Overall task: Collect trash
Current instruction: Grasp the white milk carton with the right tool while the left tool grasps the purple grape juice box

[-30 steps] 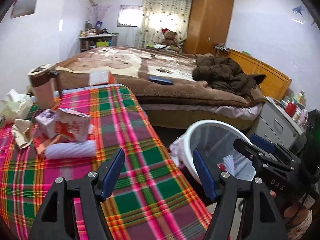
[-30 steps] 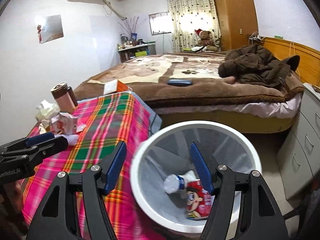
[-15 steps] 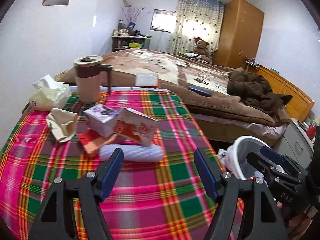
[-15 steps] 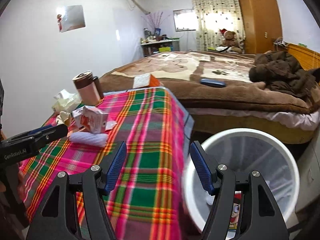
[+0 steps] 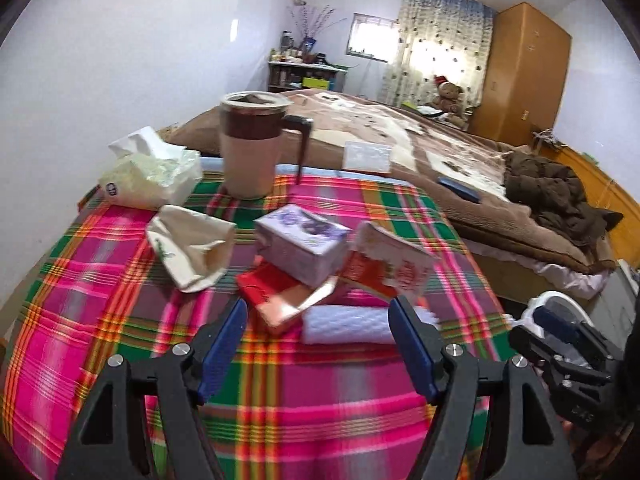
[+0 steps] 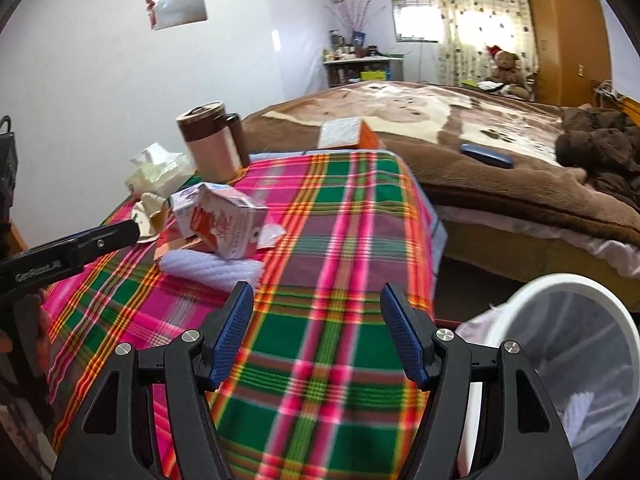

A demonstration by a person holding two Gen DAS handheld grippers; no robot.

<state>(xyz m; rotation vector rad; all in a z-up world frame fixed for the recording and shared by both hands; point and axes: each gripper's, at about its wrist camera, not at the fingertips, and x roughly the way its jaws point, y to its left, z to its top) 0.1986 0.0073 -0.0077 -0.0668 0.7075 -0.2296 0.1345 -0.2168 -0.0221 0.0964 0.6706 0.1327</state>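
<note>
trash bin (image 6: 576, 344) shifted right | crumpled cartons (image 5: 304, 248) on plaid cloth (image 5: 320, 400)

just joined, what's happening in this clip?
A person holds a gripper in each hand, clearing trash off a plaid-covered table beside a bed. Both are empty: the left gripper is open and aimed at the pile of crumpled cartons and a white foam wrap; the right gripper is open over bare cloth. The white lined bin stands on the floor beside the table. A mug and tissue pack sit behind the pile.
</note>
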